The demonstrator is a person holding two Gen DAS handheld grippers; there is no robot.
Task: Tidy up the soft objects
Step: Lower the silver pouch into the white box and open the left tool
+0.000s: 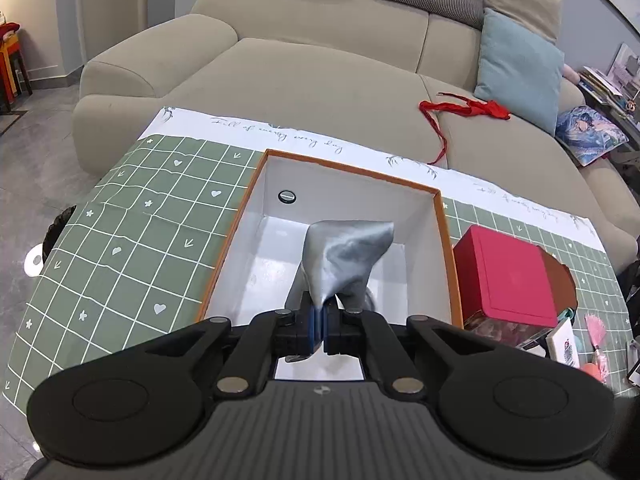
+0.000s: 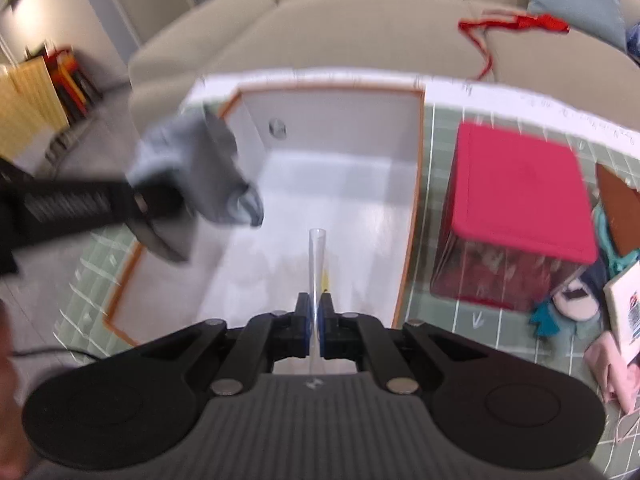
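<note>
Left gripper (image 1: 320, 320) clamped on shiny grey satin cloth (image 1: 344, 260) over orange-rimmed white box (image 1: 352, 170); right gripper (image 2: 316, 320) pinching clear plastic strip (image 2: 317, 256), crimson-lidded box (image 2: 520, 184) at two o'clock.

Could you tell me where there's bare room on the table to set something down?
The white floor of the orange-rimmed box is mostly bare. The green checked cloth left of it is free too. Right of the box it's crowded: red box, then clutter.

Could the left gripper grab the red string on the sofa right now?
Probably not. The left gripper is already shut on the grey cloth over the white box, and the red string lies apart, beyond the table.
</note>
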